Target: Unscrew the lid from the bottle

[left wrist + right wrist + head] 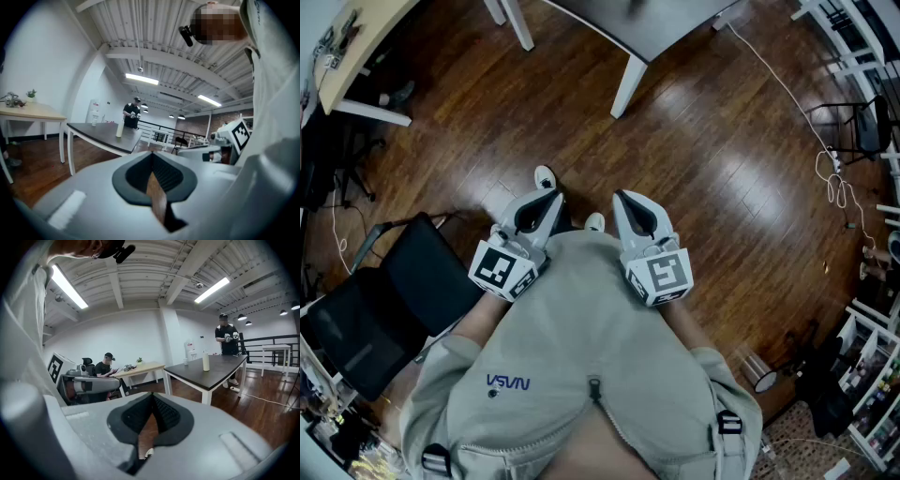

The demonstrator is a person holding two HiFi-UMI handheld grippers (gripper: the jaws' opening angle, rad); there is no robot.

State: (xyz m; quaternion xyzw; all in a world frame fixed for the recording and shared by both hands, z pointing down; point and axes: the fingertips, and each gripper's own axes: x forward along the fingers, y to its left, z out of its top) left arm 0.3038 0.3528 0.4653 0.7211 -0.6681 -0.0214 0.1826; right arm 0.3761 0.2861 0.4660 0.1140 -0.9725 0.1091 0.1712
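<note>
**Q:** Where did things stand?

**A:** We stood on the brown plank floor [703, 178], well apart from the dark-topped, white-legged table [220, 369]. We held the left gripper [549, 197] and the right gripper [624, 199] at our waist, each with its jaws pressed together on nothing. The tall white bottle [205, 361] stood upright on that table, untouched. Its lid was too small for us to make out.

**Q:** What could have gone wrong?

**A:** Biggest first, we judged. The walk came first, since a white cable [787, 89] trailed across the floor beside the table and could have caught a foot. Next, a knock against the table might have toppled so slender a bottle. Last, had we twisted the lid without the other gripper clamping the body, the bottle would probably have spun or tipped.
</note>
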